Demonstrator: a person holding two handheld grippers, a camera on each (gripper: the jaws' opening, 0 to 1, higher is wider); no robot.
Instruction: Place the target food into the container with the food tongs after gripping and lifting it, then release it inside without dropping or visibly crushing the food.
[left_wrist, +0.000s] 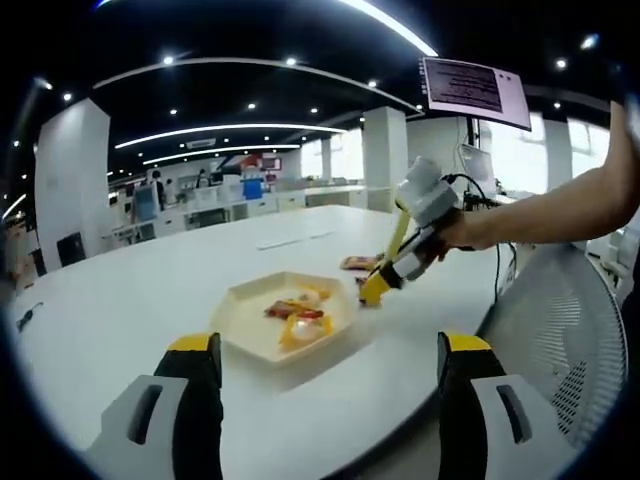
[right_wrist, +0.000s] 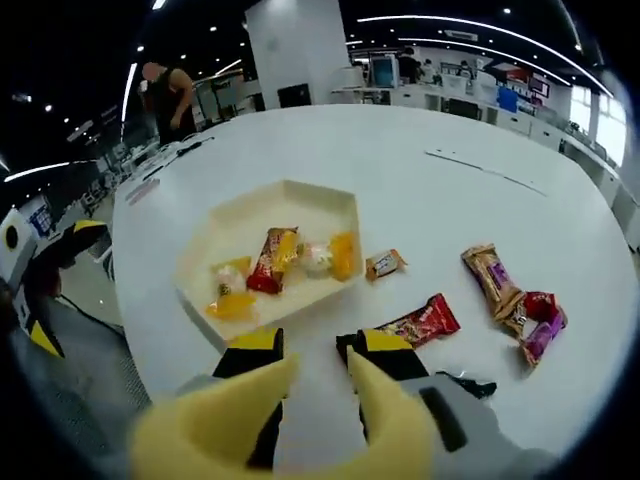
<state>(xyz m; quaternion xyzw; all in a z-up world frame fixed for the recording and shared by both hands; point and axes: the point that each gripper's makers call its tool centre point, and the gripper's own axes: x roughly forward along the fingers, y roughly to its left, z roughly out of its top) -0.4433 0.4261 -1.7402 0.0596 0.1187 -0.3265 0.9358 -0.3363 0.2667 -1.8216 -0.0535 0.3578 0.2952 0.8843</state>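
At the bottom of the right gripper view, the right gripper (right_wrist: 310, 375) shows black jaws with yellow tips fitted with pale yellow plastic tong blades; the tips stand a narrow gap apart with nothing between them. Just right of the tips lies a red glossy snack wrapper (right_wrist: 420, 321), its print too small to read. Above the tips, centre left, sits the cream hexagonal tray (right_wrist: 315, 195), holding a red-and-yellow wrapped bar (right_wrist: 272, 259), a yellow packet (right_wrist: 231, 290), a pale round sweet (right_wrist: 318, 258) and an orange piece (right_wrist: 344, 254). A small brown wrapped candy (right_wrist: 385, 264) lies just beside the tray's right edge. At the right, a tan-and-purple wrapper (right_wrist: 490, 276) touches a magenta packet (right_wrist: 540, 322). All rest on the smooth white round table (right_wrist: 480, 130).

In the left gripper view, the left gripper (left_wrist: 330, 385) rises from the bottom, its jaws wide apart and empty. Beyond them the same tray sits at centre, and the right gripper, held by a person's hand (left_wrist: 455, 232), points down at the table just right of the tray. A grey mesh chair back (left_wrist: 560, 330) fills the lower right. A hanging screen (left_wrist: 475, 88) at upper right carries unreadable text.
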